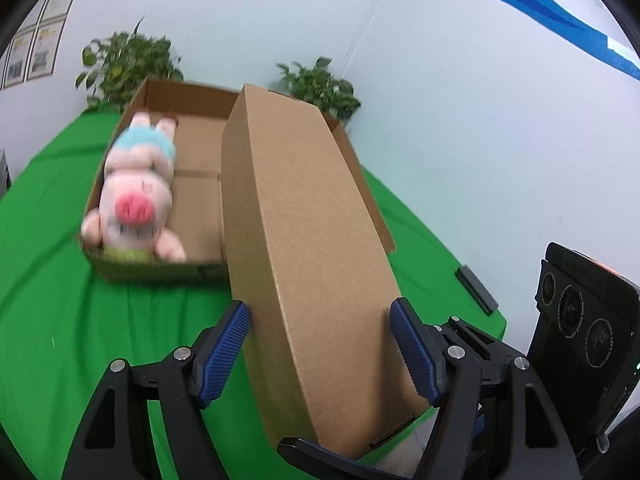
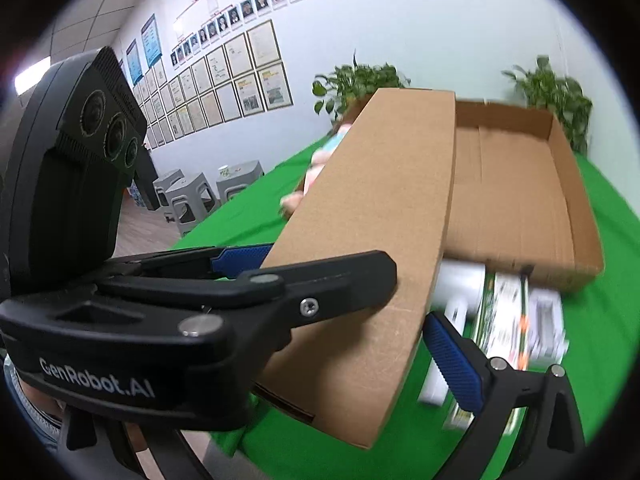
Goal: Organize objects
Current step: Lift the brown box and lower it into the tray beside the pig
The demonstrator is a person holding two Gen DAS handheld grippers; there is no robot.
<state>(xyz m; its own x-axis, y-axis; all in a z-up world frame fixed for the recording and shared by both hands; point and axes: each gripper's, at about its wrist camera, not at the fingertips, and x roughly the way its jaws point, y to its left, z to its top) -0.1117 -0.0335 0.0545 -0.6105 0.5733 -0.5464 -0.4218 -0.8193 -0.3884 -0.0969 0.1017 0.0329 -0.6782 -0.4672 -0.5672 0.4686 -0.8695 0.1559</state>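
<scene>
A long cardboard lid [image 1: 308,240] is held tilted over an open flat cardboard box [image 1: 196,216]. My left gripper [image 1: 320,356] is shut on the lid's near end, blue pads on both long sides. A pink plush pig [image 1: 134,196] in a blue outfit lies in the box's left part. In the right wrist view the lid [image 2: 372,240] crosses the frame, the box [image 2: 516,196] lies behind it and the pig [image 2: 316,172] peeks out at its left. My right gripper [image 2: 344,312] straddles the lid's near end; its left finger is hidden behind the left gripper.
A green cloth [image 1: 80,320] covers the table. Printed packages and a white item [image 2: 504,320] lie in front of the box. A black bar [image 1: 476,284] lies near the right edge. Potted plants [image 1: 128,64] stand at the back. Grey stools [image 2: 200,196] stand beyond the table.
</scene>
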